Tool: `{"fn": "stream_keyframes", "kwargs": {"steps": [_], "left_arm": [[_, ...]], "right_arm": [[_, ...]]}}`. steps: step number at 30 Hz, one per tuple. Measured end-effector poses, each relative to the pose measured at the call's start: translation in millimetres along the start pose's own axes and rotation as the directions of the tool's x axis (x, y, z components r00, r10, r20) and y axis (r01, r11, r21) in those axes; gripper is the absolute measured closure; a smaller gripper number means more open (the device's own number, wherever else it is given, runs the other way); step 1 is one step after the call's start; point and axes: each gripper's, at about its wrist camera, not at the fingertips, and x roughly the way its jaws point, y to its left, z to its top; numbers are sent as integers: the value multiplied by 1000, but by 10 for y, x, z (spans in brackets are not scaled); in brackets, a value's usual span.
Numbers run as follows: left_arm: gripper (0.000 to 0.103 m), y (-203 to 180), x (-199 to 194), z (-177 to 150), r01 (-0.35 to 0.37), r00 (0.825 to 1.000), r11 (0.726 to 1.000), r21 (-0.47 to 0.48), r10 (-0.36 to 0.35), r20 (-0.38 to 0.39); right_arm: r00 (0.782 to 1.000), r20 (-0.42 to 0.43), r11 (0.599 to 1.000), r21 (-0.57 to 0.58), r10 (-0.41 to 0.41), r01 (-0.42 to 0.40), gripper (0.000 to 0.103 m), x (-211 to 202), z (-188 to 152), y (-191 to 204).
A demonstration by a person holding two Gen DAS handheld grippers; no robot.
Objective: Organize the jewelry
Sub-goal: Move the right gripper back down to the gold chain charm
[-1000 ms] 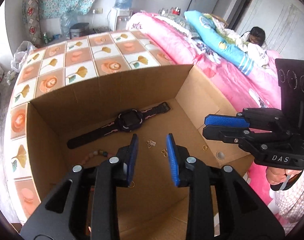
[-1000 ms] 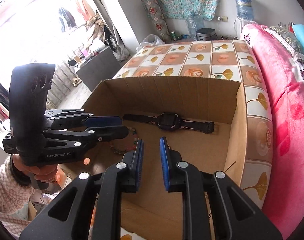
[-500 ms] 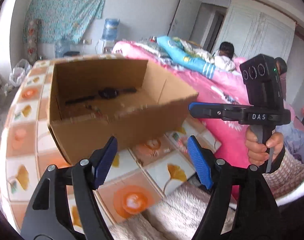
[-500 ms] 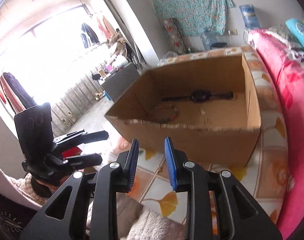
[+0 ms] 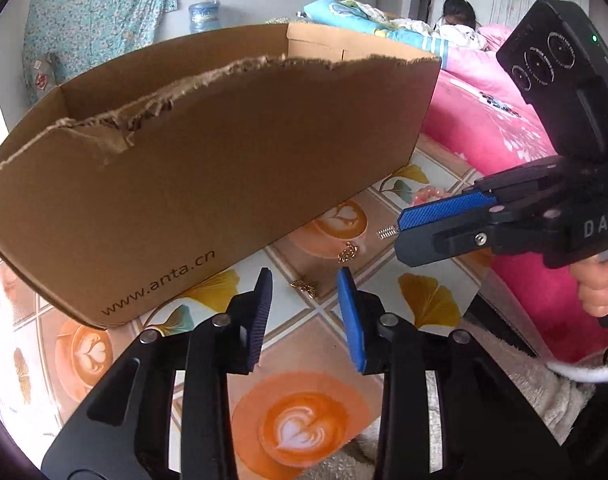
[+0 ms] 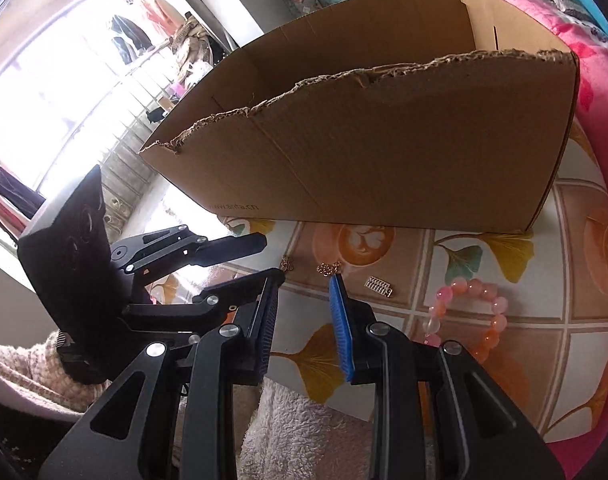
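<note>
Right wrist view alone shows the pink bead bracelet (image 6: 470,316) on the table (image 6: 504,248).

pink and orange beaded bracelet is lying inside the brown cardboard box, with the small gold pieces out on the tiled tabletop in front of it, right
Not quite. The pink and orange beaded bracelet is not inside the brown cardboard box; it lies on the tiled tabletop in front of the box, as the right wrist view shows. The small gold pieces are indeed out on the tabletop in front of the box.
</note>
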Motion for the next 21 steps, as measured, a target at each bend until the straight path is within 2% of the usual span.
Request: {"fn": "stream_keyframes", "kwargs": {"steps": [5,6,7,11,17,21], "left_arm": [[77,-44,46,-5,-7,1000,996,89,7,-1],[82,-47,53,5,-7,1000,995,102,7,1],[92,-48,50,12,6,1000,994,109,-6,1],[91,-89,25,0,-7,1000,989,149,7,2],[92,-93,-10,-52,-25,1000,991,131,25,5],[92,-98,-9,-72,-37,999,993,109,37,2]], "right_arm": [[1000,1,1000,4,13,-13,76,33,-22,-23],[1000,2,1000,7,16,-16,76,43,-25,-26],[1000,4,1000,10,20,-20,76,31,-41,-42],[1000,5,999,19,25,-25,76,36,-45,-82],[1000,18,1000,9,16,-16,76,-20,-64,-117],[999,23,998,-48,-30,31,76,-13,-75,-23]]}}
